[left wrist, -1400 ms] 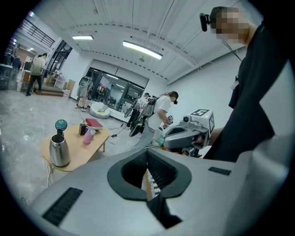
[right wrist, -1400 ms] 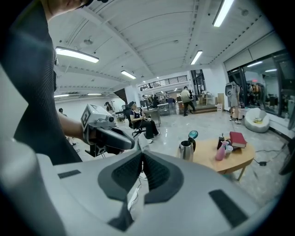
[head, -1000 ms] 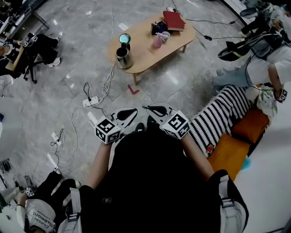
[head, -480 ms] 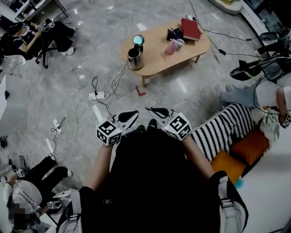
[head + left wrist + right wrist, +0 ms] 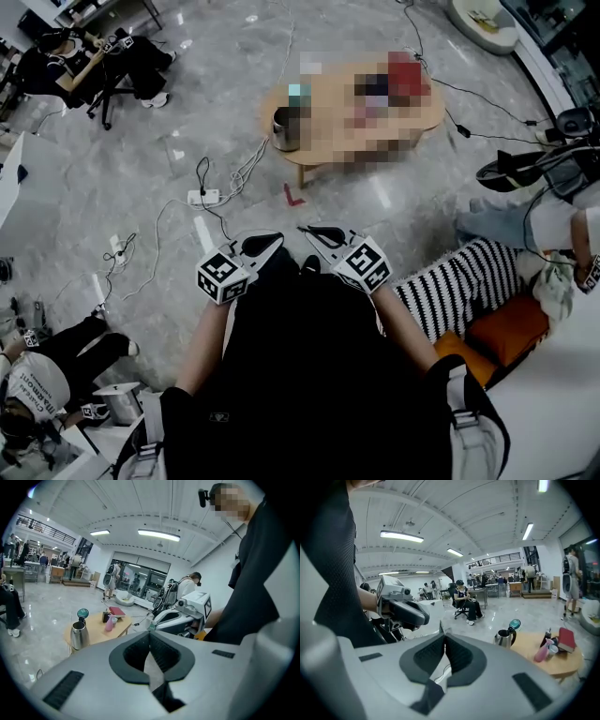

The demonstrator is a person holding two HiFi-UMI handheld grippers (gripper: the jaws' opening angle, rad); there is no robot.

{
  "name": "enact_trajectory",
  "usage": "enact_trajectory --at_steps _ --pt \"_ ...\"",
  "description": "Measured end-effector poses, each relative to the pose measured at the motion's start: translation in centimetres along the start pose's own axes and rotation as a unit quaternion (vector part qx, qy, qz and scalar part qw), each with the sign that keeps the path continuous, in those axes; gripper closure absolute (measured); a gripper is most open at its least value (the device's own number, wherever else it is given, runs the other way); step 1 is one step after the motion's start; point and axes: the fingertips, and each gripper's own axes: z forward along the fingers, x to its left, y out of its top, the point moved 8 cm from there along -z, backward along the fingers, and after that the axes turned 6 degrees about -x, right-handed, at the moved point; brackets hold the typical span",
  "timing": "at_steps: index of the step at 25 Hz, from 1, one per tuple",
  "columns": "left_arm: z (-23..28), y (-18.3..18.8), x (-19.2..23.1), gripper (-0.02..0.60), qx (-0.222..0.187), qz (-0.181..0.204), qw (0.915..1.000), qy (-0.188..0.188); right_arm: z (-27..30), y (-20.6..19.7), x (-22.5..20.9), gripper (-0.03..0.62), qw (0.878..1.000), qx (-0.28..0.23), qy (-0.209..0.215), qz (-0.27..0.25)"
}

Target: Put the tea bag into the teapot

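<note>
A low wooden table [image 5: 96,631] stands across the floor, well ahead of me; a mosaic patch hides most of it in the head view. On it are a steel kettle [image 5: 78,633] [image 5: 505,637] with a teal lid, a pink bottle [image 5: 541,651] and a red book [image 5: 566,639]. I see no tea bag in any view. My left gripper [image 5: 274,239] [image 5: 150,631] and right gripper [image 5: 304,229] [image 5: 443,631] are held side by side close to my body. Both are shut with nothing between the tips.
Cables and a power strip [image 5: 202,197] lie on the marble floor between me and the table. A striped cushion [image 5: 450,281] and orange cushions [image 5: 497,328] are at my right. People sit at the far left [image 5: 56,66], lower left and right edge.
The head view has drifted, so the table sits further right and lower in frame. Both grippers stay shut in front of my body.
</note>
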Motion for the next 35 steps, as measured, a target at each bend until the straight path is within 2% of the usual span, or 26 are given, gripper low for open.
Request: enact_trajectory --at_steps 6,15,35 --pt "1.3 0.5 0.8 0.572 0.004 0.004 1.0 -0.008 -0.2 -0.3 -1.2 0.58 1.0 0.002 -0.005 0.001" --pt "3.9 2.1 4.0 0.572 0.012 0.006 0.9991 -0.04 0.8 0.2 -3.3 0.58 0.999 0.002 -0.031 0.026" --pt "2.9 4.7 17.8 0.572 0.016 -0.025 0.9962 -0.083 12.7 3.9 -7.9 0.579 0.998 0.038 -0.052 0.02"
